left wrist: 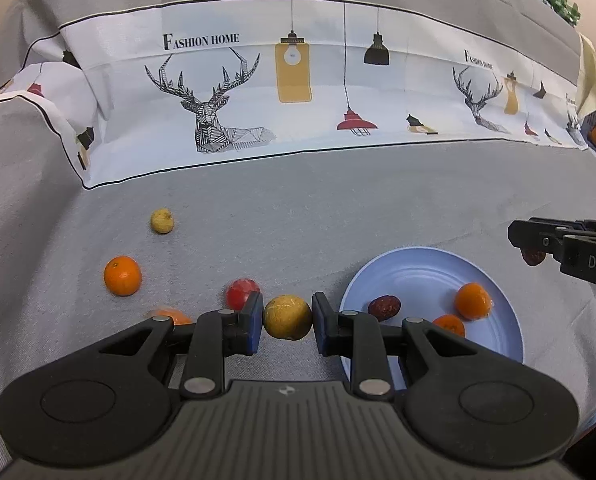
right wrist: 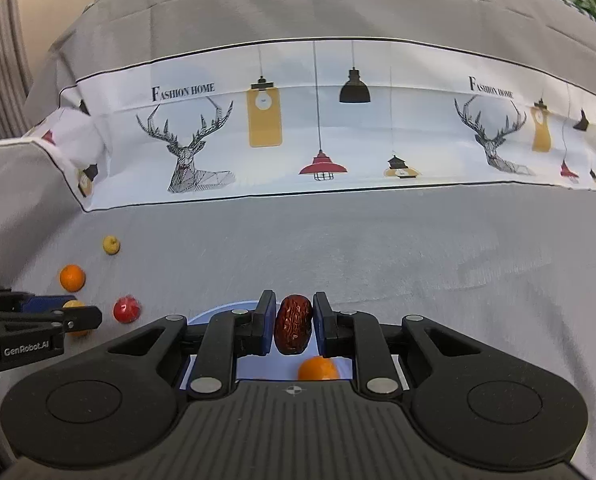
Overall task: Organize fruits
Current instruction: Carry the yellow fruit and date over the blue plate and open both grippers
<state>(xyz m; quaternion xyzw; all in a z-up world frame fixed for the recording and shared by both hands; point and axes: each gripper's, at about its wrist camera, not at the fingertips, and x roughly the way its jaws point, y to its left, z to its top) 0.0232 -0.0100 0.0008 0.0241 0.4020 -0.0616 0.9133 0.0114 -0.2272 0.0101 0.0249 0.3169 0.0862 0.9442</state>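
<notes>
Nearest the left wrist camera, the left gripper (left wrist: 287, 322) has its blue pads pressed against both sides of a round yellow fruit (left wrist: 287, 317), just left of the blue plate (left wrist: 510, 320), judging by the squeeze a carry toward it. On the plate lie a red date (left wrist: 384, 307) and two oranges (left wrist: 473, 301). Left of the plate on the grey cloth (left wrist: 298, 208), loose fruit waits: a red fruit (left wrist: 241, 292) close by, an orange (left wrist: 122, 275) further off, a small yellow fruit (left wrist: 162, 220) furthest, and a blurred orange piece (left wrist: 169, 315) half hidden behind the finger.

Only the right wrist view shows the other grip clearly: the right gripper (right wrist: 293, 326) clamps a wrinkled red date (right wrist: 293, 330) upright between its pads, above the plate's rim (right wrist: 217, 310), probably ready to drop it in. From the left view that date is a dark sliver beneath the jaws; from the right, the plate is mostly hidden.
</notes>
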